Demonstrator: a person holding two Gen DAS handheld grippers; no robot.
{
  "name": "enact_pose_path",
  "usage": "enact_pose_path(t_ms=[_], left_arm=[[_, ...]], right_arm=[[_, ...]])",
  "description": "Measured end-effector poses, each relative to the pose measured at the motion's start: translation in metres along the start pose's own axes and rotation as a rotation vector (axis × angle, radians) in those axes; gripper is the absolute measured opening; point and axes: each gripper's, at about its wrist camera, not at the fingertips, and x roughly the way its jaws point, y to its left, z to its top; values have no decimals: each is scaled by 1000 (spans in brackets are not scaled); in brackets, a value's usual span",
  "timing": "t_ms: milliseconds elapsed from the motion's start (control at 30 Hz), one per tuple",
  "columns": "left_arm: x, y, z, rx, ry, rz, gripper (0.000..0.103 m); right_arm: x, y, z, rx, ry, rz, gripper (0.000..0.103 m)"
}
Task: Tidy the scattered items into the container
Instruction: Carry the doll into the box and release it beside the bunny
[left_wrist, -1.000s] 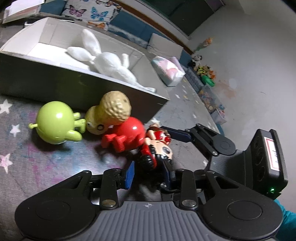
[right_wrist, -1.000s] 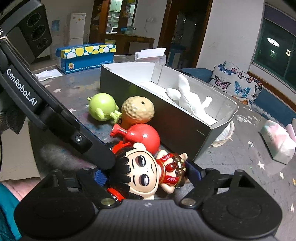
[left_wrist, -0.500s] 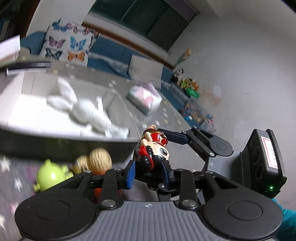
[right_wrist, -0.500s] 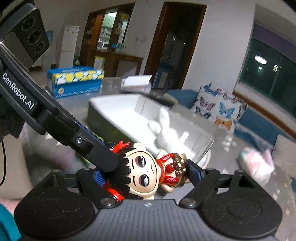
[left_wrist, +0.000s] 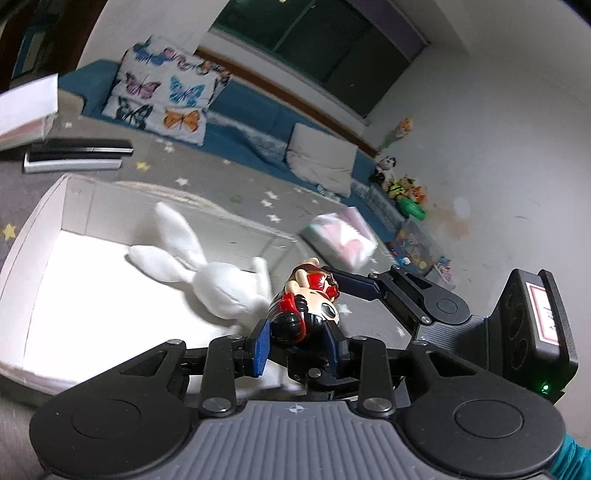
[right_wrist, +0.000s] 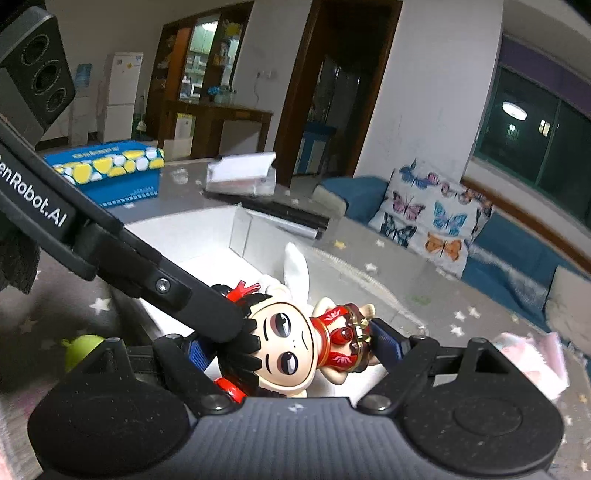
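You're lifting now, and the whole picture has shifted in a second. Starting at the left of the left wrist view: the white box (left_wrist: 44, 236) that was a dark wall in front of you is now lying open beneath you, its pale floor showing and the white plush rabbit (left_wrist: 218, 284) sprawled in the middle of it. The green toy, the tan one and the red one that were crowding the near wall on the starry table have dropped out of this view; only a sliver of the green toy (right_wrist: 83, 345) is peeking out at the lower left of the right wrist view, outside the box.

Moving to centre: both grippers are sharing one load. Your left gripper (left_wrist: 295, 349) is closed down onto the black-haired head end of the doll figurine (left_wrist: 308, 308), blue pads pressing either side. Your right gripper (right_wrist: 291, 347) is clamped around the same doll, one finger hidden behind the hair, the other at the red-and-gold body. The doll is off the table, hanging sideways above the box's near edge, close to the rabbit's feet.

So the carry looks nearly done: you're over the opening, and what seems to be left is easing both grips apart together. Three toys are probably waiting outside after that.
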Motion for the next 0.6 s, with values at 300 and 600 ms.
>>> enact_pose_path(t_ms=[300,600], left_arm=[[23,29,7,-74,28,-13,33],[30,29,6,-87,37,-27,34]], right_arm=[[46,-15,-8,64,93,25,86],[44,-23,-13,79,116,16,87]])
